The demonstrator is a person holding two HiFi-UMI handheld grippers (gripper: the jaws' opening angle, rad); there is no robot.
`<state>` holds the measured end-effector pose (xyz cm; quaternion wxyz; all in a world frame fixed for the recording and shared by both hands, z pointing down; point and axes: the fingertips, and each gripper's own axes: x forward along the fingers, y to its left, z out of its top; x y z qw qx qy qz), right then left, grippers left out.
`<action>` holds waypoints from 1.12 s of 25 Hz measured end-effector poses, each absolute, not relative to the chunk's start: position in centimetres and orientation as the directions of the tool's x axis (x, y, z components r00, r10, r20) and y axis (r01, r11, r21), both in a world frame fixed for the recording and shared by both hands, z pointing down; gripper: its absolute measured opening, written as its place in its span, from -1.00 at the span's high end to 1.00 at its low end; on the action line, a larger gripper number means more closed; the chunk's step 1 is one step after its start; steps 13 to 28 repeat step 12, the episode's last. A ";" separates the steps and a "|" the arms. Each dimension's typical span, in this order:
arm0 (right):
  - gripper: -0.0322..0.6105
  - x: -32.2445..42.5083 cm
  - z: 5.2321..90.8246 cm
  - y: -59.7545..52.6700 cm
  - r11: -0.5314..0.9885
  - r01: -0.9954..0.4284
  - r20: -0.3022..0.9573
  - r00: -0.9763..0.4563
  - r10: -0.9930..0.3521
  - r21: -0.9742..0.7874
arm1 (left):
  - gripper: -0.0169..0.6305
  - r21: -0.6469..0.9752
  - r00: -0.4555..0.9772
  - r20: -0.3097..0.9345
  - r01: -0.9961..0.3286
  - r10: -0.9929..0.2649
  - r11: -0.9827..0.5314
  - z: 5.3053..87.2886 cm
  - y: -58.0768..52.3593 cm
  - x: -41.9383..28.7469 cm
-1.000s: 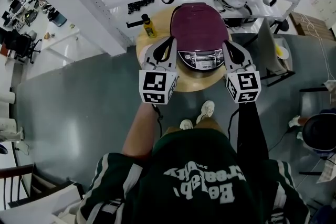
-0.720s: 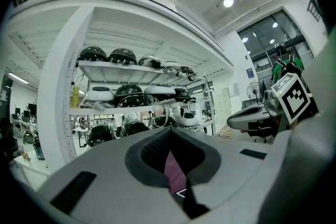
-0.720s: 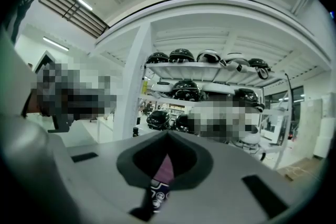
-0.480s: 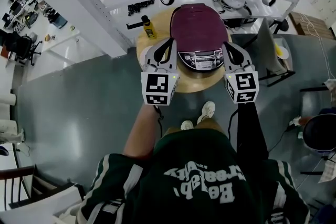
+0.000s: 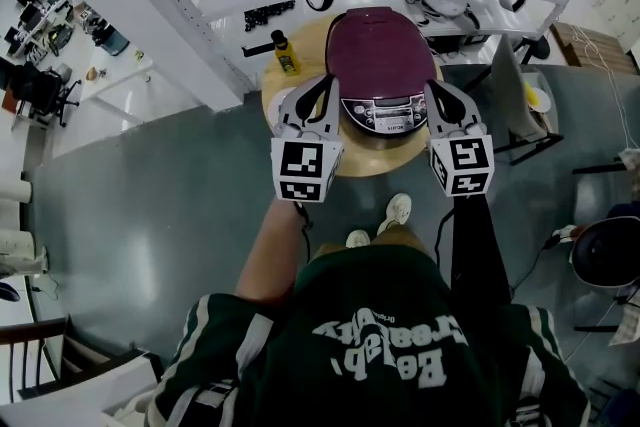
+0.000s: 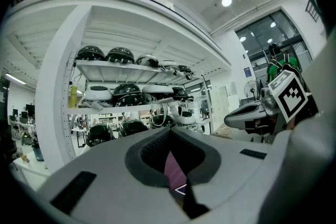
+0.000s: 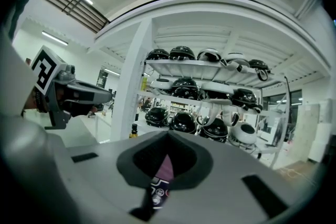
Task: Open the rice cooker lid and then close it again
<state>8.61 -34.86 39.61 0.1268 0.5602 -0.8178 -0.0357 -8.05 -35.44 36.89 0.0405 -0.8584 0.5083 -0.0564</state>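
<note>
Head view has the rice cooker (image 5: 381, 55) on the round bench (image 5: 368, 160), its maroon lid (image 5: 378, 43) down flat and its control panel (image 5: 385, 113) facing the near side. A yellow bottle (image 5: 285, 52) stands on the bench to its left. The left gripper (image 5: 322, 80) and the right gripper (image 5: 434, 87) flank the panel, one at each near corner of the cooker, apart from the lid as far as I can tell. Both have their jaws pressed together with nothing pinched. I judge that the opening step is not yet begun. The next move calls for one closed tip on the lid's front catch, then a lift of the near edge up and back
</note>
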 end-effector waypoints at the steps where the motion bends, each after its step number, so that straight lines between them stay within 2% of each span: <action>1: 0.89 8.6 39.6 -34.9 0.368 -0.908 0.167 -0.339 -0.926 0.201 | 0.95 -0.125 0.477 0.055 -0.868 -0.877 -0.480 36.9 -35.5 -8.0; 12: 0.89 8.8 40.1 -35.2 0.361 -0.905 0.188 -0.322 -0.928 0.227 | 0.95 -0.127 0.422 0.060 -0.895 -0.904 -0.427 37.0 -36.0 -8.8; 28: 0.89 8.8 40.1 -35.2 0.361 -0.905 0.188 -0.322 -0.928 0.227 | 0.95 -0.127 0.422 0.060 -0.895 -0.904 -0.427 37.0 -36.0 -8.8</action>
